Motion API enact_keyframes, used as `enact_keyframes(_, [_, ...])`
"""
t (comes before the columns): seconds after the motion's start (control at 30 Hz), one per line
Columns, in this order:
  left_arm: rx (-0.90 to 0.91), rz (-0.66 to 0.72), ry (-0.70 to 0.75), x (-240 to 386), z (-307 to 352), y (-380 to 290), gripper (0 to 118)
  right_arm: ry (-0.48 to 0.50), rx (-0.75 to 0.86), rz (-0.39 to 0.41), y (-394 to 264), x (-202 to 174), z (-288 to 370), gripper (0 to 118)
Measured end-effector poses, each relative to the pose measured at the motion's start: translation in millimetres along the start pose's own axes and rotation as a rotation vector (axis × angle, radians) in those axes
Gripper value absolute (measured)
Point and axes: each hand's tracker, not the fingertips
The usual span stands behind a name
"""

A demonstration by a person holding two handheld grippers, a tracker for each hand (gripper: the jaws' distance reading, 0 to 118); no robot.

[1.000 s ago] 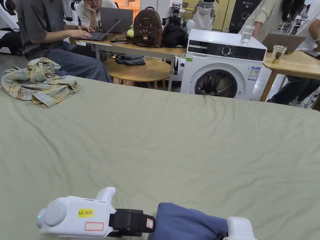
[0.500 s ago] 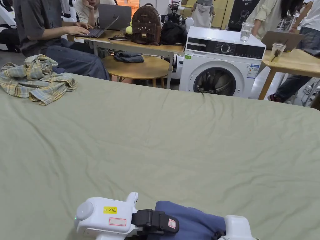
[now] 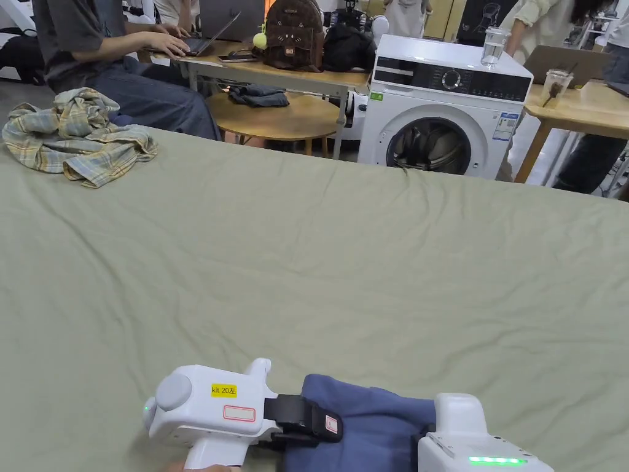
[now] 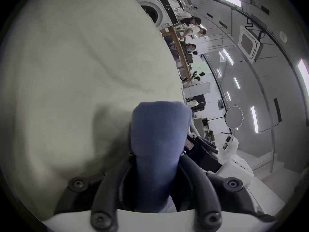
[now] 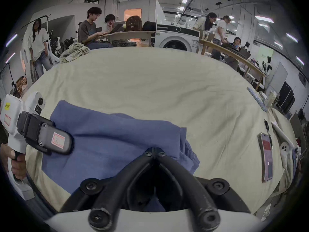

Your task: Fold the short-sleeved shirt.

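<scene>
Left gripper [image 3: 319, 424]: we hold it level at the near edge of the desk [image 3: 307, 258], pointing right; its fingers [image 4: 192, 172] are clenched on a bunched fold of the shirt [image 3: 362, 418], seen in the left gripper view.
Right gripper [image 5: 154, 152]: we hold it just right of the left gripper, pointing away from us; its fingertips meet on the shirt's near right edge, pinching the cloth.
Hand [image 5: 16, 162]: wrapped round the left gripper's white handle, at the left of the right gripper view.
Shirt: blue, soft, matte; it lies bunched and partly folded between our two grippers, one edge lifted off the desk.
Desk: covered in pale green cloth with shallow creases; wide and open beyond the shirt, up to the far edge.
Plaid shirt [image 3: 77, 138]: crumpled at the far left corner, well apart from the shirt.
Phone [image 5: 266, 157]: flat near the desk's right edge, well right of the shirt.
Washer [image 3: 442, 110]: white, boxy, past the far edge.
</scene>
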Motion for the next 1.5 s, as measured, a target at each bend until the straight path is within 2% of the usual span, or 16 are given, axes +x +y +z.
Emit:
enact_keyframes(0.17, [0.021, -0.06, 0.039, 22.3, 39.9, 4.8, 22, 0.039, 0.054, 0.004, 17.2, -16.6, 7.3, 0])
enact_keyframes(0.37, [0.106, -0.084, 0.154, 30.3, 123.4, 14.3, 22, 0.123, 0.129, 0.042, 44.3, -64.8, 10.3, 0])
enact_keyframes(0.7, [0.224, 0.006, 0.36, -13.2, 292.2, 18.0, 22, 0.266, 0.198, 0.174, 82.0, -176.9, 6.3, 0])
enact_keyframes(0.9, [0.256, 0.072, 0.494, -34.2, 390.8, 18.7, 22, 0.332, 0.2, 0.206, 86.2, -219.3, 4.6, 0])
enact_keyframes(1.17, [0.278, 0.119, 0.765, -31.3, 490.1, 43.4, 22, 0.335, 0.173, 0.213, 80.9, -228.0, 0.9, 0])
enact_keyframes(1.33, [0.213, 0.136, 0.999, -37.1, 496.8, 60.5, 22, 0.314, 0.155, 0.208, 83.5, -220.3, -6.5, 0])
enact_keyframes(1.5, [0.173, 0.17, 1.053, -59.1, 490.4, 70.5, 22, 0.299, 0.151, 0.205, 83.7, -213.5, -9.4, 0])
